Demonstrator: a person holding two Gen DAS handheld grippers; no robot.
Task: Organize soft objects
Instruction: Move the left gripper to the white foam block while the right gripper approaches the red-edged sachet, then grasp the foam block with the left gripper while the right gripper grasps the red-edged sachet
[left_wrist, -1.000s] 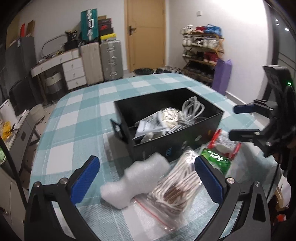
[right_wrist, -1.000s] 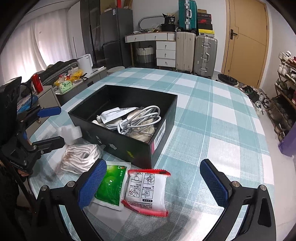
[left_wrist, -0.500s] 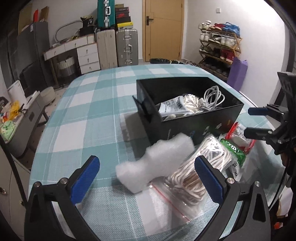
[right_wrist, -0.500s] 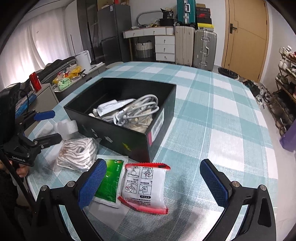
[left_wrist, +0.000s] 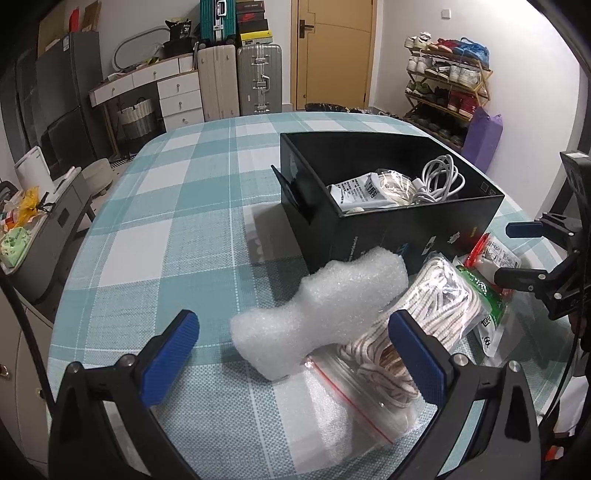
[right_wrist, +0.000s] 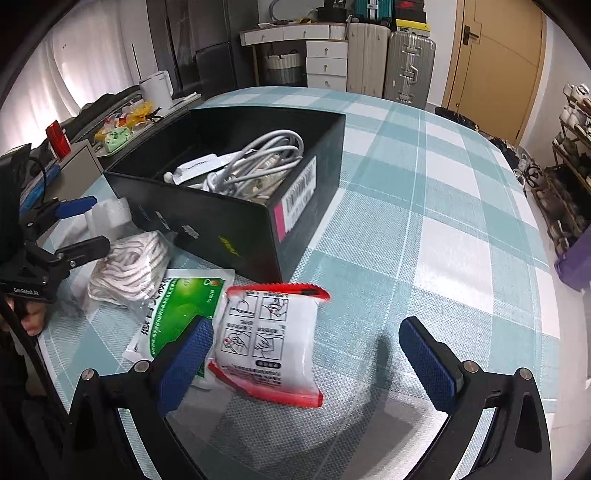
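A black box (left_wrist: 413, 236) on the checked tablecloth holds a white cable coil (left_wrist: 441, 181) and white packets. In front of it lie a white foam piece (left_wrist: 321, 310), a zip bag of white rope (left_wrist: 417, 332), a green packet (right_wrist: 173, 314) and a red-edged white packet (right_wrist: 269, 343). My left gripper (left_wrist: 291, 358) is open just short of the foam piece and the rope bag. My right gripper (right_wrist: 306, 358) is open with the red-edged packet between its fingers, apart from both pads. Each gripper also shows in the other view: the right (left_wrist: 521, 251), the left (right_wrist: 79, 225).
The round table's edge (right_wrist: 546, 332) runs close on the right. Around the table stand a side cabinet with clutter (left_wrist: 33, 229), suitcases (left_wrist: 258, 79), a shoe rack (left_wrist: 447, 92) and a purple bag (left_wrist: 482, 136).
Both grippers have moved closer to the items in front of the box. The right gripper now has the red-edged packet between its fingers. Both stay open.
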